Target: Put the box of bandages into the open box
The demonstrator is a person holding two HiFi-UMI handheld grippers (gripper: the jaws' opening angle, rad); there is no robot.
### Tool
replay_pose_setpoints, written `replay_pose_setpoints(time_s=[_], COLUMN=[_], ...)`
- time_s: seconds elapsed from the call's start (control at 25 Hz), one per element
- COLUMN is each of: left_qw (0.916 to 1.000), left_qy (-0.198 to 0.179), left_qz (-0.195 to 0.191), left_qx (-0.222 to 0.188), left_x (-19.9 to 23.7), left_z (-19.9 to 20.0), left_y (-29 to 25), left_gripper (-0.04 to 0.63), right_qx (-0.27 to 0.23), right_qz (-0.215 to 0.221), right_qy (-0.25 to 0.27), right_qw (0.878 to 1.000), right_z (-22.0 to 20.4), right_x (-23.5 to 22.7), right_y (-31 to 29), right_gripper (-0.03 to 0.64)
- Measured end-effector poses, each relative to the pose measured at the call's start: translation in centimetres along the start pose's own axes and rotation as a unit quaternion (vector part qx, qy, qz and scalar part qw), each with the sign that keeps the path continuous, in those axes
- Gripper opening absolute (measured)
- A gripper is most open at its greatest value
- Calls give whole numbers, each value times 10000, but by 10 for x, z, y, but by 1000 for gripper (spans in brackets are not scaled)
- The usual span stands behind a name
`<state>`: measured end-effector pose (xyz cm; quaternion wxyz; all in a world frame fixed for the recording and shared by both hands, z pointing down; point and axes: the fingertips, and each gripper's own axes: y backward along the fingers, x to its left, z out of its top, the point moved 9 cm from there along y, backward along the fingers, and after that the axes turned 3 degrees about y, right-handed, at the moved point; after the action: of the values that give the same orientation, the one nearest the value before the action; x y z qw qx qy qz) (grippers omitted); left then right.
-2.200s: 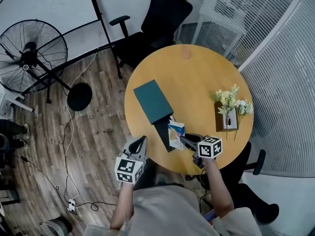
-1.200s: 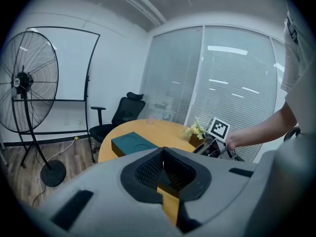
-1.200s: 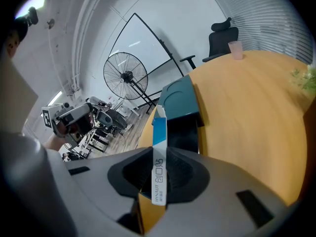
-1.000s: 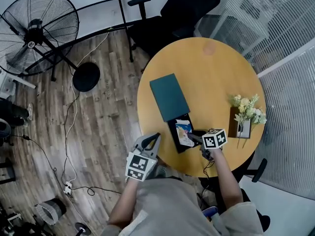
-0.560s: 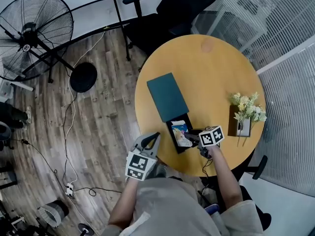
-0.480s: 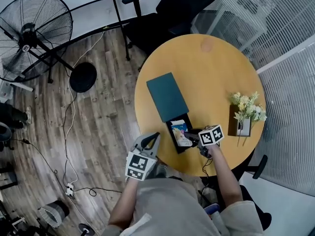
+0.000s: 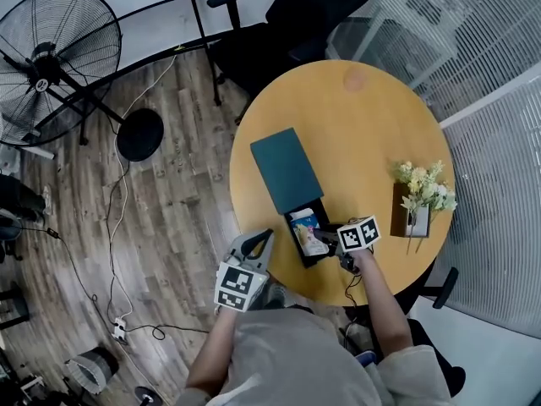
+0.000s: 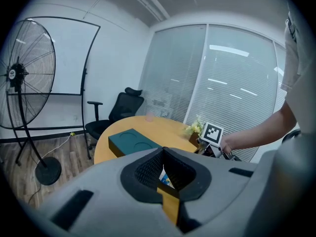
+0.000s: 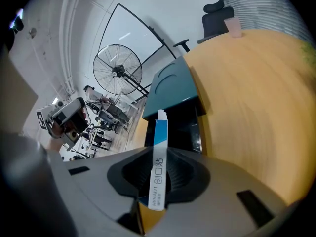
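My right gripper (image 7: 328, 240) is shut on the blue and white box of bandages (image 7: 307, 231) and holds it over the open black box (image 7: 297, 245), near the round wooden table's (image 7: 372, 117) front edge. In the right gripper view the box of bandages (image 9: 159, 167) stands edge-on between the jaws, with the black box (image 9: 190, 127) just beyond it. The teal lid (image 7: 286, 169) lies against the black box's far end. My left gripper (image 7: 257, 244) hangs off the table's left edge, shut and holding nothing; in its own view the left gripper (image 8: 162, 152) faces the lid (image 8: 132, 141).
A vase of flowers on a wooden block (image 7: 414, 194) stands at the table's right. A small pink cup (image 9: 232, 27) sits at the far edge. A black office chair (image 7: 287, 15) stands behind the table, and a floor fan (image 7: 51, 66) with cables stands at the left.
The right gripper has carried the box of bandages from beside the black box to over its opening. The left gripper has stayed put. The head view has shifted.
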<state>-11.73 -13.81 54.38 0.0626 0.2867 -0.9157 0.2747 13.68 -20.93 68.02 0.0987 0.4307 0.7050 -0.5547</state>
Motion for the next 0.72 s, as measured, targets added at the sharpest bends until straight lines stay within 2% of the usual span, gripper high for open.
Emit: replay_pose_setpoints(time_s=[0.24, 0.44, 0.72], left_qw=[9999, 9998, 9993], left_qy=[53, 35, -20], left_qz=[-82, -192, -362], left_qx=[-48, -42, 37], left_x=[6, 7, 3], left_z=[5, 14, 18], left_y=[-3, -11, -24], left_gripper=[11, 11, 11], right_qx=[82, 263, 147], right_qz=[-271, -777, -1176], right_qy=[-18, 447, 525], right_qw=[9996, 9956, 9916], right_z=[2, 4, 4], right_x=[0, 4, 5], right_y=[-3, -3, -5], right_gripper=[83, 87, 91])
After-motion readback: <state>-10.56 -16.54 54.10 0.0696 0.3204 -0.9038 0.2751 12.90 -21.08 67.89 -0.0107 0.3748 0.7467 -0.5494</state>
